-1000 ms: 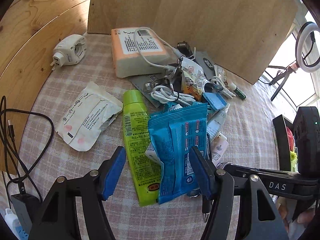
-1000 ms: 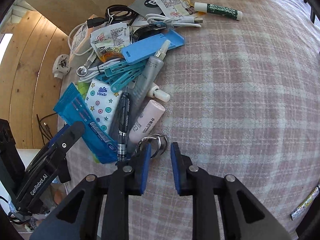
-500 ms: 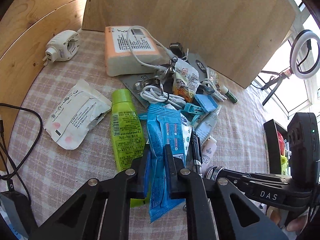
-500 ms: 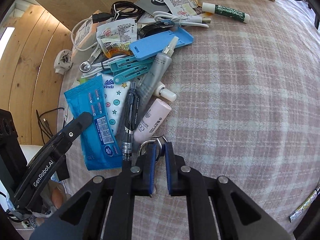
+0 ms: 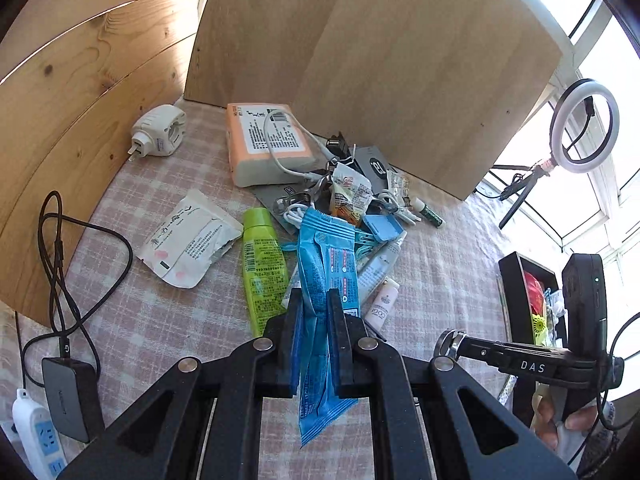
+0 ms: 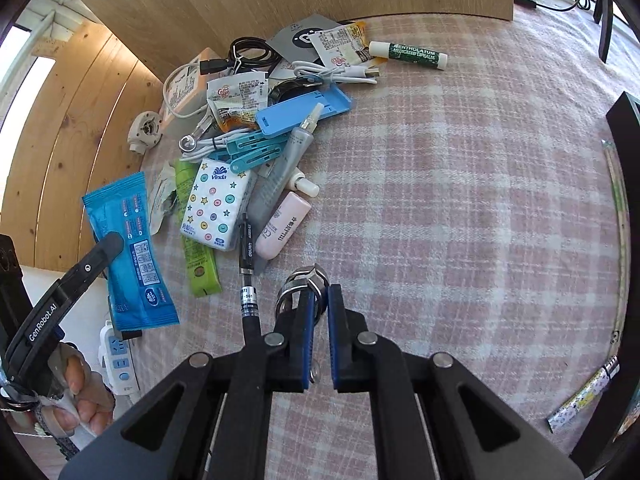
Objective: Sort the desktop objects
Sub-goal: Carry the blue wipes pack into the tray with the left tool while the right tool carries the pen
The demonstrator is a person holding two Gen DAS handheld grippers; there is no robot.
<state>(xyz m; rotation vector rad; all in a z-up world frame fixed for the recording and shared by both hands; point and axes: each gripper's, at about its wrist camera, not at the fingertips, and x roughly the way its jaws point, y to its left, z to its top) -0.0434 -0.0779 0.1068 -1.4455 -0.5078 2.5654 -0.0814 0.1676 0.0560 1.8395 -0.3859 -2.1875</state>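
Two wrist fisheyes, close over one cluttered table (image 6: 460, 184)

Left view aimed down toward the wooden back panel (image 5: 400, 60); right view steeper, from the opposite side (both catching the central pile (image 5: 340, 216), each the other gripper).

Blue packet (image 5: 320, 280) — clamped, hanging; clutter heaped.

Bench cloth (image 6: 460, 200) is showing pink-and-white check. Wipes packet (image 5: 326, 264) is showing bright blue with white print. Tube (image 5: 264, 268) is showing lime green with a barcode. Tissue pack (image 6: 218, 204) is showing white with pastel dots and stars. Lip balm (image 6: 408, 54) is showing dark green with a white cap. Pen (image 6: 246, 248) is showing black. Small bottle (image 6: 282, 226) is showing pale pink. Phone stand (image 6: 304, 114) is showing light blue. Tongs are showing black with blue pads (image 6: 308, 332). Back panel (image 5: 380, 60) is showing tan wood.
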